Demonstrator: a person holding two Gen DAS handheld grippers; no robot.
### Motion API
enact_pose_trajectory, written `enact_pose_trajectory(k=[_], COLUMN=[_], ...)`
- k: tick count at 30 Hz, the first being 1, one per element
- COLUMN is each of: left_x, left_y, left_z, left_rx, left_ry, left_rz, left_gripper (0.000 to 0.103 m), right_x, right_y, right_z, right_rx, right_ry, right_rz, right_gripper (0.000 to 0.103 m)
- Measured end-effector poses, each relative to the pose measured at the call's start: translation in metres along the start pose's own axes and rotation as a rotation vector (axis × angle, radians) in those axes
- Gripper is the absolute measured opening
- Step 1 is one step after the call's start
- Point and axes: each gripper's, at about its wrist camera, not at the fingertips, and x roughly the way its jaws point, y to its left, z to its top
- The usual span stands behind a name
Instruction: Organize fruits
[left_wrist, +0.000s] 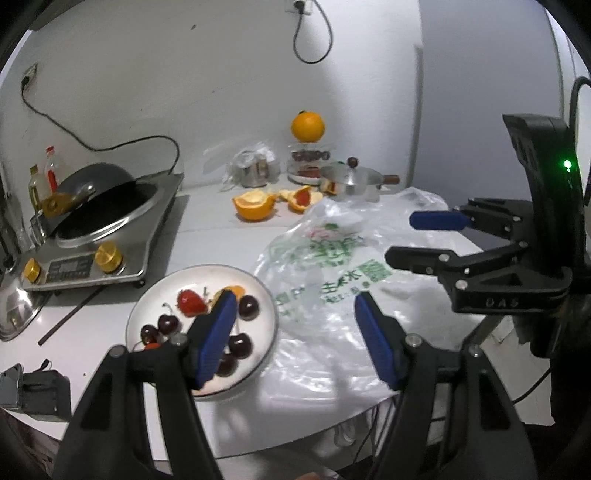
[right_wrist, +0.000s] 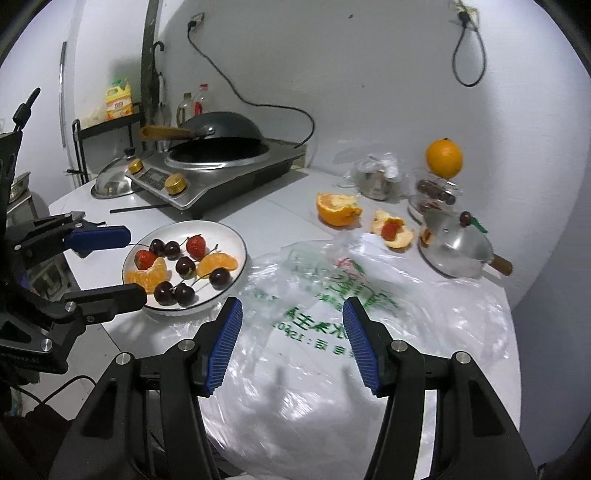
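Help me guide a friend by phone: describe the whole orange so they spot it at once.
Start at the induction cooker with the wok, then follow the back wall to the counter's far end. There the whole orange sits atop a stack of clear containers. Unlike the peeled orange halves nearby, it is round and unpeeled.

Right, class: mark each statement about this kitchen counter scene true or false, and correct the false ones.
1. The round white plate holds dark cherries, red strawberries and orange mandarin segments. True.
2. The whole orange lies on the plate. False: it sits atop stacked clear containers by the wall.
3. The right gripper clamps a cherry. False: its fingers are open, empty, above the clear plastic bag.
4. A dark wok rests on the steel cooker. True.
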Motion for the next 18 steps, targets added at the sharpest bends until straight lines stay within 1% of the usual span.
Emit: enact_pose_trajectory(k=[6, 10, 13, 15, 16, 17, 18], left_x=[-0.013, -0.023, -0.036, -0.047, -0.052, -0.058, -0.065], left_y=[-0.022, -0.036, -0.044, -0.048, -0.049, -0.05, -0.051], left_z=[0.007, 0.014, 0.021, 0.027, 0.03, 0.033, 0.035], left_rx=[0.04, 0.072, 0.086, 0.085, 0.08, 0.074, 0.069], left_ry=[-0.03, -0.055, -0.088, -0.112, -0.124, -0.14, -0.157], left_rz=[-0.011, -0.003, 0.019, 0.031, 0.039, 0.047, 0.049], left_gripper=[0.067, 0.067, 0.068, 0.073, 0.08, 0.084, 0.084], right_x=[-0.024, -0.044, -0.06, -0.071, -0.078, -0.084, -0.092], right_y=[-0.011, -0.014, -0.015, -0.016, -0.015, -0.015, -0.015], right_z=[-0.006, -0.006, -0.005, -0.004, -0.003, -0.002, -0.001], right_rx=[0.019, 0.02, 0.023, 0.026, 0.027, 0.028, 0.028], right_ry=[-0.038, -0.07, -0.097, -0.115, -0.127, -0.14, -0.153], right_rz=[-0.029, -0.047, -0.061, -0.071, -0.076, -0.081, -0.087], right_gripper=[0.06, 0.06, 0.06, 0.06, 0.06, 0.06, 0.06])
